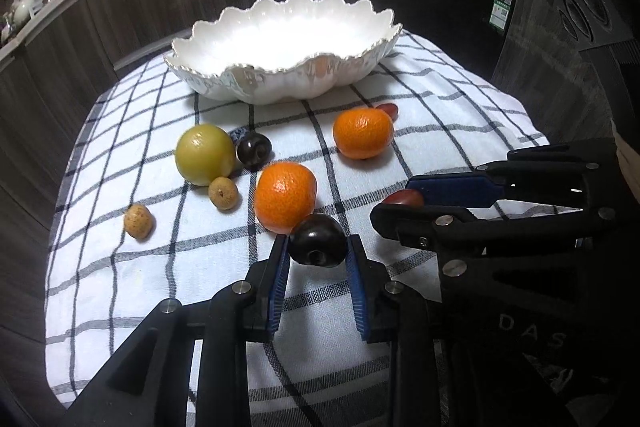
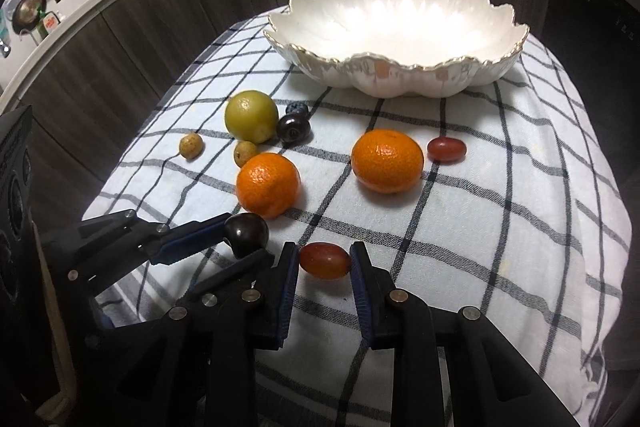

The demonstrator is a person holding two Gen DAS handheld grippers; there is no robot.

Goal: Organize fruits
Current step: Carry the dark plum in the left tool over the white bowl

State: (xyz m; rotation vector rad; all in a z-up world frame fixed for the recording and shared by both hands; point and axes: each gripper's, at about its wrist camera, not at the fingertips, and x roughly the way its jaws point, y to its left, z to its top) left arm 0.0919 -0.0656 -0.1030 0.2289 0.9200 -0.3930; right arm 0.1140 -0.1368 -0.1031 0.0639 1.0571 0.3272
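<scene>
A checked cloth [image 2: 480,227] covers the table, the empty bowl [image 2: 400,67] at its far side. The left gripper [image 1: 318,247] brackets the dark plum [image 1: 318,241], the right gripper [image 2: 325,259] the red grape [image 2: 325,261] lying crosswise; both fingers sit narrow, contact unclear

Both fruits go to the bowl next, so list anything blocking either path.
Left gripper brackets a dark plum; an orange sits directly ahead toward the bowl. Right gripper brackets a red grape; nothing visible blocks it.

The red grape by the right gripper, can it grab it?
Probably yes. The red grape lies on the checked cloth right between the right gripper's open fingers, nothing between them. The left gripper sits close beside, around a dark plum.
</scene>
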